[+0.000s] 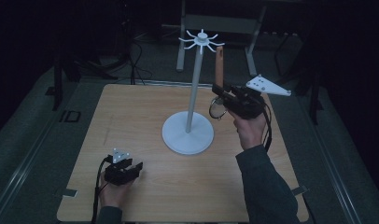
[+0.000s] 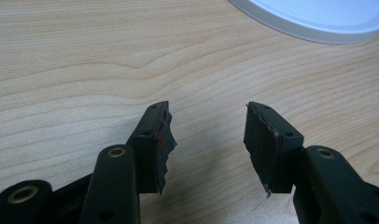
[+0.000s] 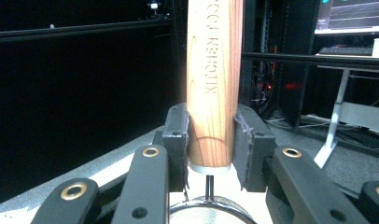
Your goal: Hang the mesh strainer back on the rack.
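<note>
You are working in a lab or test bay, not a home. The wooden counter (image 1: 145, 116) stands alone on grey carpet (image 1: 33, 140) in a dim room, with dark surroundings on every side. Loose cables (image 1: 138, 65) run across the floor beyond the far edge of the counter. A grey metal frame (image 1: 220, 23) stands farther back. Flat brackets (image 1: 68, 192) sit at the near corners of the counter. In the right gripper view you can see a monitor (image 3: 351, 16) displaying plotted curves at the far right, a keyboard (image 3: 346, 50) beneath it on a separate bench, and black equipment racks (image 3: 271, 56) with wiring behind.
</note>
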{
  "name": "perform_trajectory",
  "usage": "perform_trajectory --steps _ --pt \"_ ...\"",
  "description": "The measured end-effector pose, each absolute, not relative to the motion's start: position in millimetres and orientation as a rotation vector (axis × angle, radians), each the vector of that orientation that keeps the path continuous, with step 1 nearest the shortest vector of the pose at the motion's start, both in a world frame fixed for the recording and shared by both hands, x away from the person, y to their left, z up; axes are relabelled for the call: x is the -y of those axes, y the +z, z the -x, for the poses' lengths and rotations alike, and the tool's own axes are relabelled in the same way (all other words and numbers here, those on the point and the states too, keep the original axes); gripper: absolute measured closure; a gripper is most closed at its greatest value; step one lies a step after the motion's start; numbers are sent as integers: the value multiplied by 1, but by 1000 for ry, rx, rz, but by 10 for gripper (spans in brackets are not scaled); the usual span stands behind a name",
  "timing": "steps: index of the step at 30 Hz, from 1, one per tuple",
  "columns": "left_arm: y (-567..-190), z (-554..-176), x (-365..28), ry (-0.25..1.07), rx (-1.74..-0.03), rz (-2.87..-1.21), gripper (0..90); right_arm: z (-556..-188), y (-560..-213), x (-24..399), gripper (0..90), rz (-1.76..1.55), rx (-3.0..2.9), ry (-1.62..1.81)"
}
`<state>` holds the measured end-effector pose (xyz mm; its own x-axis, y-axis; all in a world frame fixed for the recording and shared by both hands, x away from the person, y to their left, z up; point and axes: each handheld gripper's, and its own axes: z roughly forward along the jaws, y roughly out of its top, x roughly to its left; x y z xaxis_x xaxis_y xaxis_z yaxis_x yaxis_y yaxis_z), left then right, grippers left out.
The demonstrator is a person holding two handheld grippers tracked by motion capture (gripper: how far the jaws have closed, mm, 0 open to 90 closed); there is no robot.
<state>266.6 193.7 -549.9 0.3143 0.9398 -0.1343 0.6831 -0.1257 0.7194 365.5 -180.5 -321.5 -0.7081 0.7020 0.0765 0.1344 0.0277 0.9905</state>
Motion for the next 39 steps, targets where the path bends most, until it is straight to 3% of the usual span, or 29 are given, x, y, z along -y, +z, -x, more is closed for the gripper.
perform_trajectory --steps 39 --pt "-550 -266 -194 466 -1439 -1880 511 -385 -316 166 688 -869 -1929 1742"
